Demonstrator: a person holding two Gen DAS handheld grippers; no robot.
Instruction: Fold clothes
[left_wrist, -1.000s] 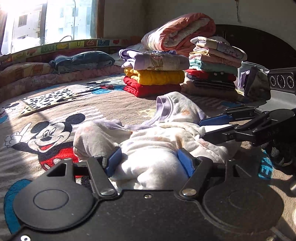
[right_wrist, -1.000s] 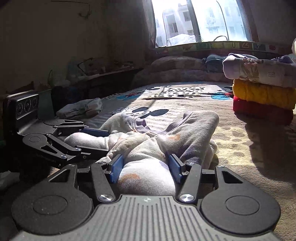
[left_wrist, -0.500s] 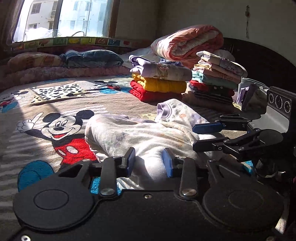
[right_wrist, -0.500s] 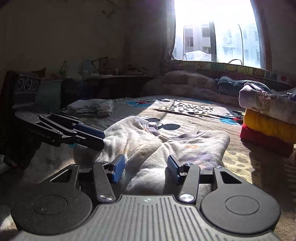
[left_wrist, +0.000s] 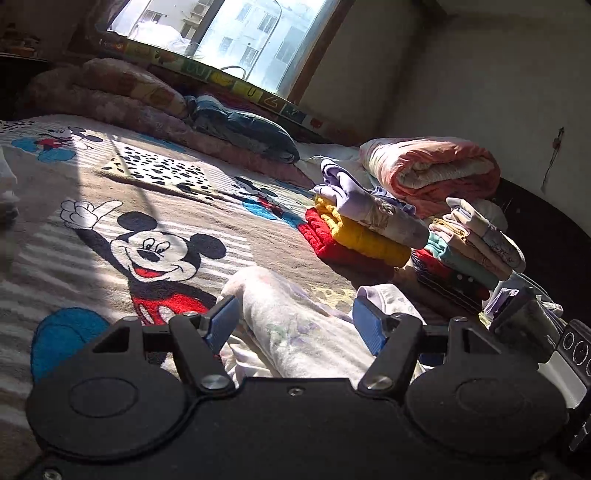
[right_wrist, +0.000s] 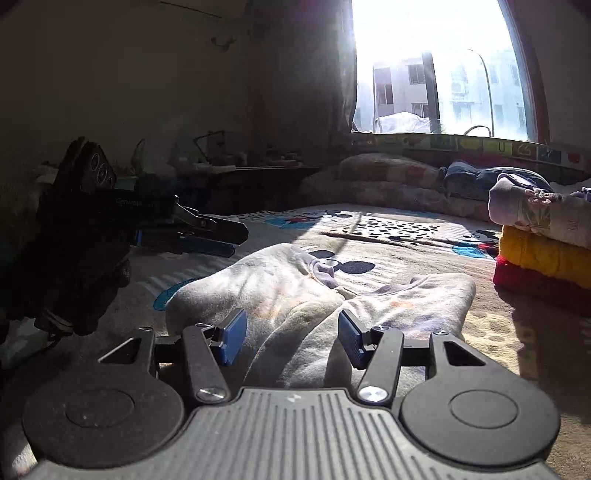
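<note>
A pale cream printed garment with a lilac collar (left_wrist: 280, 295) lies crumpled on the cartoon-mouse blanket (left_wrist: 155, 251). My left gripper (left_wrist: 295, 326) stands open, its blue pads wide apart on either side of the near end of the cloth without pinching it. In the right wrist view the same garment (right_wrist: 295, 280) spreads ahead of my right gripper (right_wrist: 291, 338), which is also open with the cloth's near edge lying loose between the pads. The left gripper (right_wrist: 221, 240) shows there at the left, lifted above the bed and apart from the garment.
A folded stack of red, yellow and lilac clothes (left_wrist: 354, 229) sits to the right, with a second stack (left_wrist: 472, 251) and a rolled pink quilt (left_wrist: 428, 170) behind. Pillows and a dark blue bundle (left_wrist: 243, 129) line the window side. A dark headboard (left_wrist: 546, 236) bounds the right.
The left gripper closed in on the cloth half a second ago, and now its pads are spread wide and it has tilted and lifted. The garment lies flatter. The right gripper stays open.
</note>
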